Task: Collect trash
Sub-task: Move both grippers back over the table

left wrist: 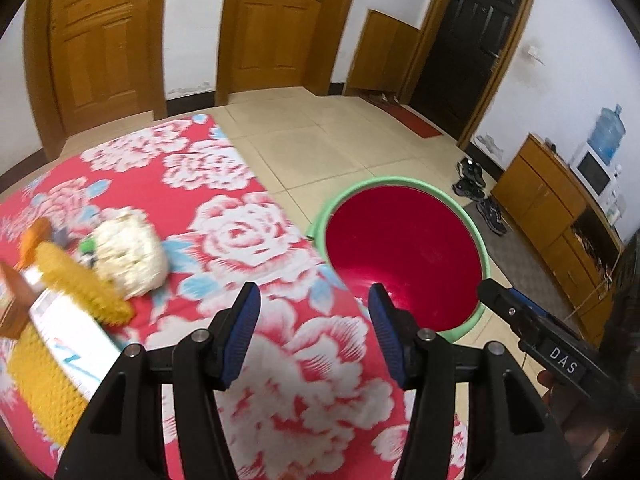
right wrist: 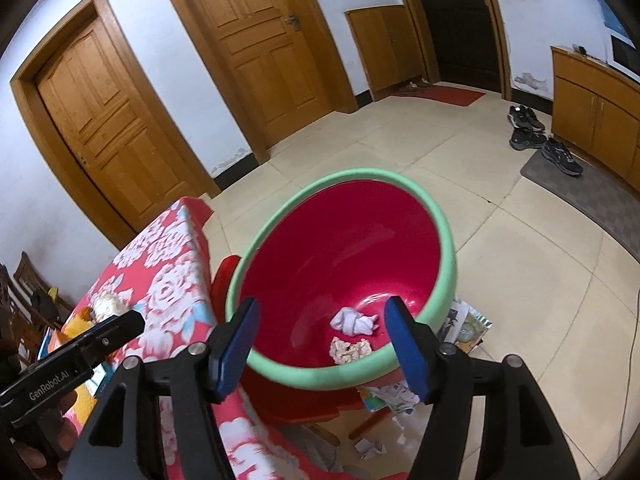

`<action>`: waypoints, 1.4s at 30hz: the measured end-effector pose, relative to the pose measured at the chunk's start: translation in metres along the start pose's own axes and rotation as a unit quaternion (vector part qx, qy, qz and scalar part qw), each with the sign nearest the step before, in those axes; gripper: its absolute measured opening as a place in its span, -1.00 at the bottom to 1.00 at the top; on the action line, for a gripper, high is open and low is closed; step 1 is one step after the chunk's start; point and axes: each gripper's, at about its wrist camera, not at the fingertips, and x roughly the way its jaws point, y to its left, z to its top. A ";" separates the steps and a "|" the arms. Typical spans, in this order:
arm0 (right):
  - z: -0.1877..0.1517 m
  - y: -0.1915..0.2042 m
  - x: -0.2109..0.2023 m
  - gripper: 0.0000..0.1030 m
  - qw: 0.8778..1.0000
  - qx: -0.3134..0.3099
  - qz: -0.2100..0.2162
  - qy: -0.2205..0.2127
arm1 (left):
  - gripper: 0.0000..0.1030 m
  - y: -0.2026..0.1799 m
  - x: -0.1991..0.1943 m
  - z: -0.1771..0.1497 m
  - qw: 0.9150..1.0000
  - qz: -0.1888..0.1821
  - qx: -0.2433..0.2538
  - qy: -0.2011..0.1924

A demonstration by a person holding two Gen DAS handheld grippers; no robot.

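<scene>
Both grippers were released and held nothing. The left gripper point(left wrist: 314, 308) hovered over the near right edge of a worktop point(left wrist: 304, 380) draped in red floral cloth, with a crumpled cream wad point(left wrist: 130, 256) lying on it to the left. The right gripper point(right wrist: 320, 320) hung above a red, green-rimmed basin point(right wrist: 400, 248) beside the worktop, holding a white paper wad point(right wrist: 354, 321) and a cream one point(right wrist: 350, 350)
</scene>
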 end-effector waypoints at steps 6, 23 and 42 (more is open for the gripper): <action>-0.008 0.022 -0.005 0.38 1.000 -0.021 0.018 0.004 | 0.09 0.027 -0.024 -0.011 0.999 0.019 -0.032 -0.010; -0.032 0.080 -0.012 0.52 0.995 -0.075 0.066 0.027 | 0.09 0.100 -0.073 -0.044 0.990 0.076 -0.111 -0.032; -0.048 0.116 -0.004 0.56 0.989 -0.109 0.082 0.053 | 0.10 0.181 -0.089 -0.082 0.969 0.143 -0.199 -0.027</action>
